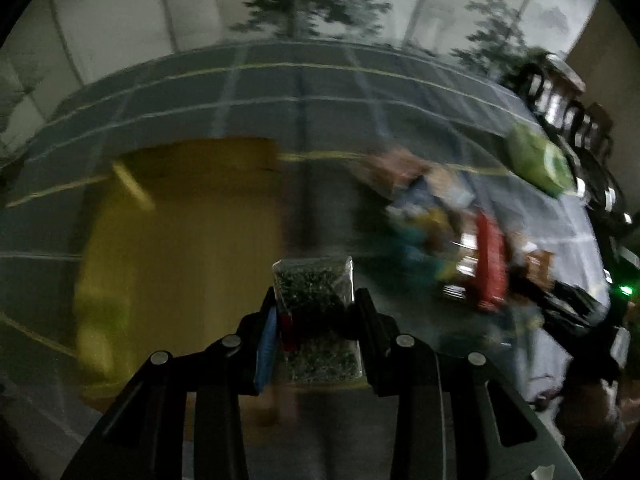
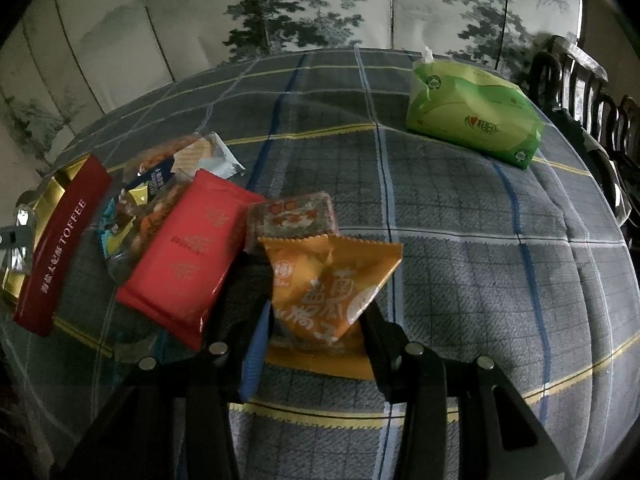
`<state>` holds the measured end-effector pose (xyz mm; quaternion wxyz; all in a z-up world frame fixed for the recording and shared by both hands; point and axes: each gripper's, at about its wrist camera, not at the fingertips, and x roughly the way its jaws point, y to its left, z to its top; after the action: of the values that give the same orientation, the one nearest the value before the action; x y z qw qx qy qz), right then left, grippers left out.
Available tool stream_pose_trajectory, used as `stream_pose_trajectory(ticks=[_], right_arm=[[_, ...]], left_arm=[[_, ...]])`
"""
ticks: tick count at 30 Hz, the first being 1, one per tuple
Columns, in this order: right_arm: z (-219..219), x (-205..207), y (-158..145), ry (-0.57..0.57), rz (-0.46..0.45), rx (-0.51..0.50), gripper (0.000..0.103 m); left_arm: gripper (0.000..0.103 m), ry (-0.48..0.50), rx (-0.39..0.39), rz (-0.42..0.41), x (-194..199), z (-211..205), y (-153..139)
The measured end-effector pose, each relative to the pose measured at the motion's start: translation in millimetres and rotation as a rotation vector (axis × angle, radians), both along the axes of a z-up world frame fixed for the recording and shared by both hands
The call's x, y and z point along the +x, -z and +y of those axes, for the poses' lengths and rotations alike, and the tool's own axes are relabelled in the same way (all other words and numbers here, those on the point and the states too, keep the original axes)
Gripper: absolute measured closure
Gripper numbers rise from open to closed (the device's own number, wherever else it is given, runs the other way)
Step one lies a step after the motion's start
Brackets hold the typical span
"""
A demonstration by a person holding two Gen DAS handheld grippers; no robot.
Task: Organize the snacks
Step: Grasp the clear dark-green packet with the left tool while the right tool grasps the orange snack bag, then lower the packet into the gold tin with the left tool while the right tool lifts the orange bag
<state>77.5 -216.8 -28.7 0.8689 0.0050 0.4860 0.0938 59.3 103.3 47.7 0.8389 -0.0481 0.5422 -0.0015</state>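
In the left wrist view my left gripper (image 1: 314, 308) is shut on a clear packet of dark seeds (image 1: 316, 300), held above the table near a yellow box (image 1: 180, 248). The view is blurred. A pile of snacks (image 1: 452, 240) lies to the right. In the right wrist view my right gripper (image 2: 316, 316) is shut on an orange snack packet (image 2: 332, 280) at the table. To its left lie a red packet (image 2: 188, 252), a brownish square packet (image 2: 292, 216), a red toffee box (image 2: 60, 248) and several crumpled wrappers (image 2: 160, 184).
A green tissue pack (image 2: 476, 116) stands at the far right of the plaid tablecloth (image 2: 480, 260); it also shows in the left wrist view (image 1: 540, 160). Dark wooden chairs (image 2: 592, 92) stand at the table's right edge. A painted wall with trees is behind.
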Motion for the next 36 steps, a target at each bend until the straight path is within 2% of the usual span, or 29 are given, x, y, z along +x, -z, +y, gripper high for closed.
stream_pose_trajectory(ticks=[5, 13, 21, 26, 29, 31, 36], right_arm=[[0.7, 0.7, 0.3, 0.013, 0.001, -0.004, 0.058], [2.0, 1.9, -0.3, 0.027, 0.007, -0.016, 0.058], [0.3, -3.5, -8.6, 0.058, -0.014, -0.041, 0.059], [-4.1, -10.2, -30.5, 0.084, -0.070, -0.054, 0.059], [0.0, -14.4, -50.5, 0.067, -0.115, -0.051, 0.059], [7.2, -16.1, -62.2, 0.044, -0.139, -0.042, 0.059], [46.0, -20.4, -83.5, -0.060, -0.172, 0.000, 0.059]], left_arm=[[0.070, -0.086, 0.069, 0.025, 5.5, 52.6, 15.1], [0.070, -0.166, 0.105, 0.100, 2.9, 108.7, 47.2], [0.071, -0.165, 0.159, 0.119, -1.4, 119.5, 59.7], [0.068, -0.172, 0.157, 0.112, -4.7, 118.1, 58.9], [0.060, -0.185, 0.136, 0.096, -5.2, 119.8, 56.5], [0.050, -0.193, 0.131, 0.083, -6.3, 121.2, 54.3], [0.044, -0.196, 0.097, 0.033, -12.0, 121.9, 40.1]])
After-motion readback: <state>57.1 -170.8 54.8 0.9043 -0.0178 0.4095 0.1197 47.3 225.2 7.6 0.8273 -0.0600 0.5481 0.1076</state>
